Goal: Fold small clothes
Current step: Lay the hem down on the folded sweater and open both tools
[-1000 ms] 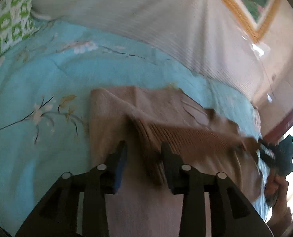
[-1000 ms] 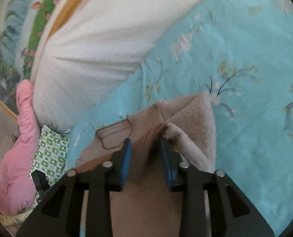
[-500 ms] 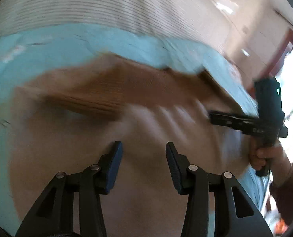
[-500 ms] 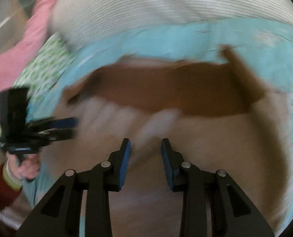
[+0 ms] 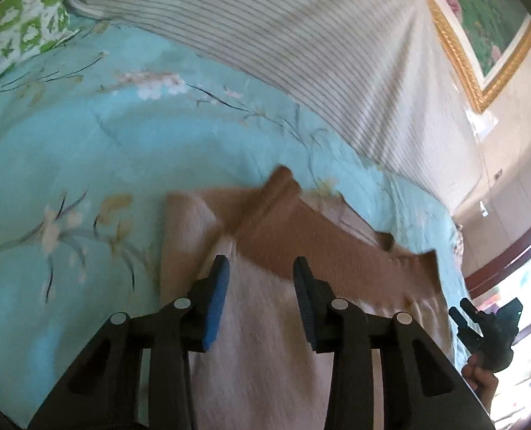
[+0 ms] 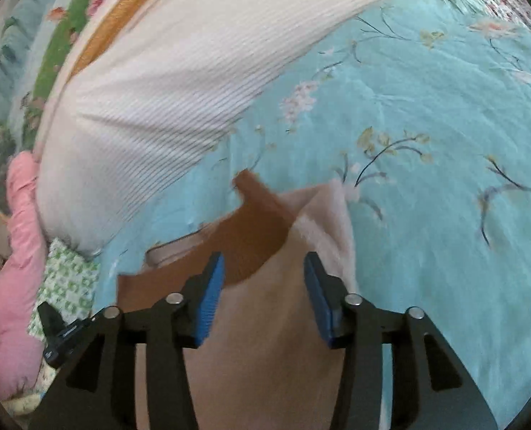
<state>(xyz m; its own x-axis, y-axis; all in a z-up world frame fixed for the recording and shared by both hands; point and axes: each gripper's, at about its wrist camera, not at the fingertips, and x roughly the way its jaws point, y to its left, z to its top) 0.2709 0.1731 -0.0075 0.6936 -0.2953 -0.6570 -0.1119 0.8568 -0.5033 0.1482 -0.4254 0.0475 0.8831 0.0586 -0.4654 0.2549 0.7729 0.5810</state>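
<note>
The left tongs (image 5: 260, 279) and the right tongs (image 6: 263, 279) are both apart now, with nothing in them. 1 second ago each pair was pinching a corner of the tan garment (image 5: 265, 340); now they have let go and pulled back a little. So this fold looks done, and the cloth lies loose on the bed (image 5: 86, 179).

The garment sits on the blue flowered bed cover, near the front edge, just under both tongs. Its darker brown inside (image 6: 251, 236) shows along the far side, and 1 brown tip sticks out past it. That part may need smoothing before the next fold.

Behind it, well apart, lies a big striped white blanket (image 5: 301, 53). A green and white pillow (image 6: 68, 286) and a pink quilt (image 6: 11, 268) are off to the left. Nothing blocks the cloth.
</note>
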